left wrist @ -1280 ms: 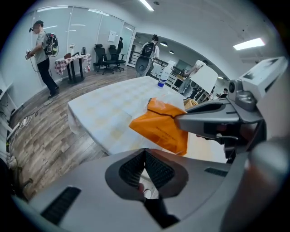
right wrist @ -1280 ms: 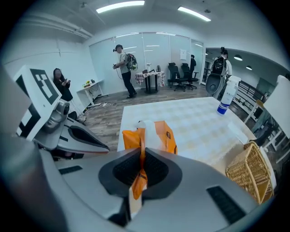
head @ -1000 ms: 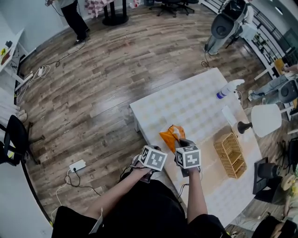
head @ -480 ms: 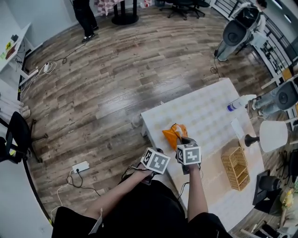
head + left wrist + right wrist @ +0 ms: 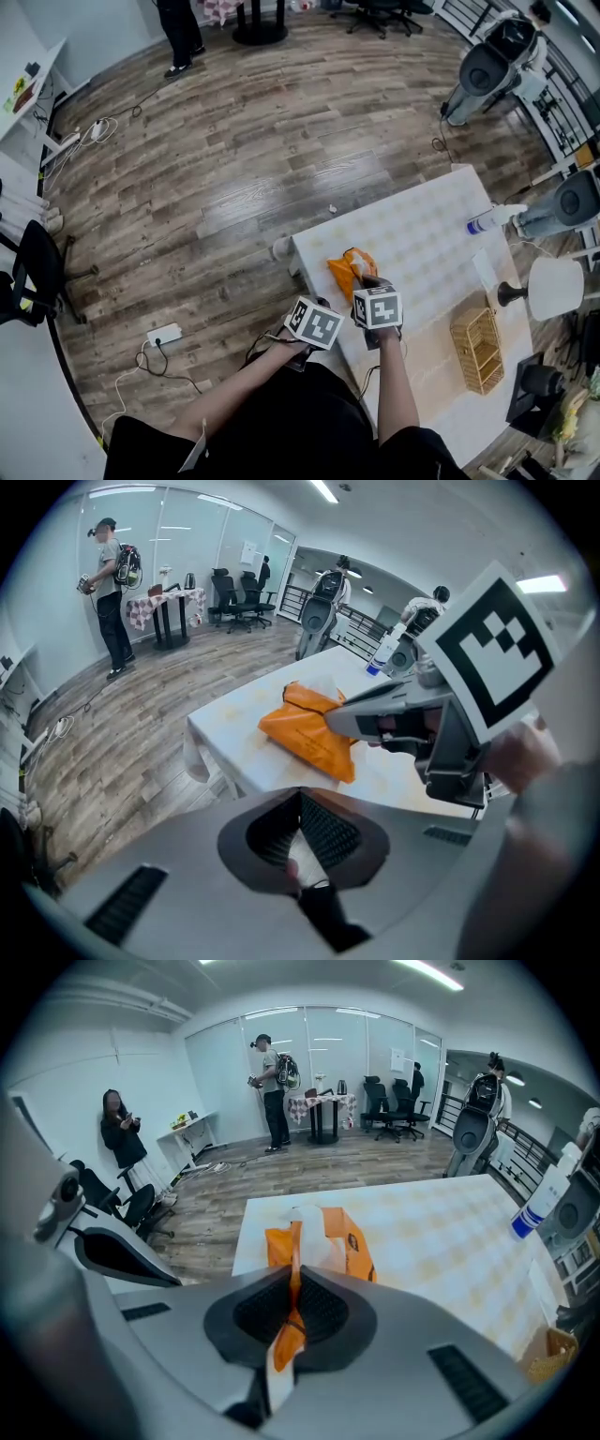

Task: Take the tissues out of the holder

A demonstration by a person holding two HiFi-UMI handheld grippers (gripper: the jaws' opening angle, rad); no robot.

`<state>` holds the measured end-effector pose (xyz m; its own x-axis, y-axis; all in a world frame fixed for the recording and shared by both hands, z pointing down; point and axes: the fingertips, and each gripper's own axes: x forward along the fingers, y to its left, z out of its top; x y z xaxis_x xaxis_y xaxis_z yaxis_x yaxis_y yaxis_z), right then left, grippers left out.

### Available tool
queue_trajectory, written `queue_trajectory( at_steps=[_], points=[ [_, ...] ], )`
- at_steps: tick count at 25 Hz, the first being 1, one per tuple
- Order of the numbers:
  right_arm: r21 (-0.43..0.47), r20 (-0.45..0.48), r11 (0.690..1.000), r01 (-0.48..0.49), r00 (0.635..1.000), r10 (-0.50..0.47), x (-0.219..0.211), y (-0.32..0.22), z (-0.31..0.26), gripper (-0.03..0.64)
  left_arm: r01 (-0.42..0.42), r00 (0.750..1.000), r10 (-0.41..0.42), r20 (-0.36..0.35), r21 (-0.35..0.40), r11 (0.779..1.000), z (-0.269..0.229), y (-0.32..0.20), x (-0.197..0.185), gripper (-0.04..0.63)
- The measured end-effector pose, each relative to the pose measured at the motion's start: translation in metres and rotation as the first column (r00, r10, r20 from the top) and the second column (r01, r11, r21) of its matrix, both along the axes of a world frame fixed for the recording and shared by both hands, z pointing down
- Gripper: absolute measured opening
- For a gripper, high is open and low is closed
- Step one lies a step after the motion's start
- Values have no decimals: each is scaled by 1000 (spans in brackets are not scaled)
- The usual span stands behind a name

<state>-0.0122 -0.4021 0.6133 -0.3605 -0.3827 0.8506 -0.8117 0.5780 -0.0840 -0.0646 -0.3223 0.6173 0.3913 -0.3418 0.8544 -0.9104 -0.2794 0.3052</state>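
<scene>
Pinching an orange flap of the tissue pack, which is lying by the table's left edge, the right gripper is clamping tight, while the left gripper is hovering just left, jaws pressing on a pale sliver (tissue or not, unclear).

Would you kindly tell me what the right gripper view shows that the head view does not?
Only the right gripper view shows the right tool shut on the wrapper of the orange tissue pack. Only the head view shows the power strip on the floor. Both show the pack, the white table and the spray bottle.
</scene>
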Motion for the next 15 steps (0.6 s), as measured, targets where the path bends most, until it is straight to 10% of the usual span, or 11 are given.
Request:
queue_trajectory(
  at_steps=[15],
  points=[
    [-4, 85, 999, -36, 996, 36, -16, 2, 3, 18, 24, 1000, -24, 0, -3, 1000, 2, -2, -11, 9]
  ],
)
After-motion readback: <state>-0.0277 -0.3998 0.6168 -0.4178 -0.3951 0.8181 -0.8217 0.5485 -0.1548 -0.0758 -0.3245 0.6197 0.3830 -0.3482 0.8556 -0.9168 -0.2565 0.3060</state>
